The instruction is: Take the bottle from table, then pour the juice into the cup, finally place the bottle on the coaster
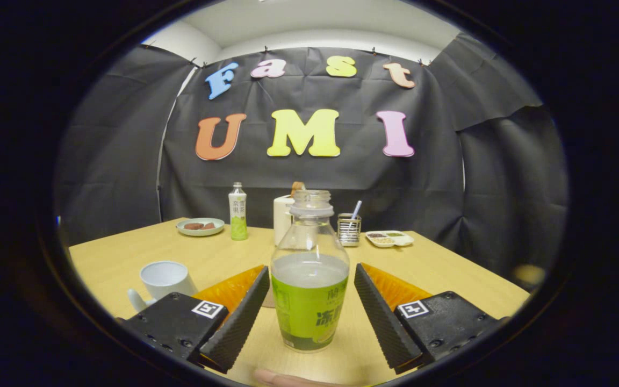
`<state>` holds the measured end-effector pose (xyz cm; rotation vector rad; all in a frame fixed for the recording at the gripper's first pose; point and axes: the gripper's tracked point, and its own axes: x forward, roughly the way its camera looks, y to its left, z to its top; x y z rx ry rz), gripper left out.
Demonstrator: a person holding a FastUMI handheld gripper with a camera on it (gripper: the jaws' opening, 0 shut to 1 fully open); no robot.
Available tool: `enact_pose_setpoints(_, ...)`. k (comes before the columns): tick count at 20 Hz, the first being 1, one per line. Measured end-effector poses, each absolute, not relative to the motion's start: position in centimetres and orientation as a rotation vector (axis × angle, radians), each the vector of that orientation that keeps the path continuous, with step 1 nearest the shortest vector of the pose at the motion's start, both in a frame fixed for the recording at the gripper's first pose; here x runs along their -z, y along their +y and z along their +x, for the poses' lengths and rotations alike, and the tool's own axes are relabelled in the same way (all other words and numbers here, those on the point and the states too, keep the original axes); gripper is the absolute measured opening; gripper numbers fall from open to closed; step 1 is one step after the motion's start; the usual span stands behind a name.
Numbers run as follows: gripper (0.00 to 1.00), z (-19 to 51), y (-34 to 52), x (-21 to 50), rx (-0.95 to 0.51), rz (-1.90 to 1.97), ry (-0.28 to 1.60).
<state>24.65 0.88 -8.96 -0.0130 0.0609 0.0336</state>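
From the gripper view I have the bottle [309,279] standing upright on the wooden counter [449,269], right between my fingers [239,317]. The gripper [309,317] is spread wide: each finger sits clear of the bottle's sides, with a strip of counter showing on either side, so nothing is clamped. The bottle has no cap on its mouth, a green label around its lower body, and pale liquid filling it to a little above the label's top.

Beside the left finger, a white cup [163,279] with a handle stands on the counter, near the bottle but apart from it. Just behind the bottle's base I see a sliver of something round and flat [267,300], possibly the coaster, though too little of it shows for me to be sure.

Beyond the fingers, along the far edge of the counter, I see a plate [200,227] with dark pieces on it, a second small bottle [238,212] with its cap on, a white cylindrical container [282,219], a wire holder [349,229] and a divided white dish [389,238].
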Motion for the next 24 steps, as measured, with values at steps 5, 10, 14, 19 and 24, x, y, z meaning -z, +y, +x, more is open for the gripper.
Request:
enact_pose_setpoints(5, 0.90, 25.1, 0.7, 8.9, -0.025, 0.004, 0.057)
enact_pose_setpoints(10, 0.81, 23.2, 1.1, 9.2, -0.074, 0.056, 0.117)
enact_pose_setpoints(14, 0.80, 20.9, -0.4, 8.2, -0.065, 0.048, 0.122)
enact_pose_setpoints(19, 0.80, 17.8, -2.7, 5.6, -0.022, -0.005, 0.099)
enact_pose_setpoints(24, 0.80, 15.2, -4.0, 2.1, -0.022, -0.027, 0.079)
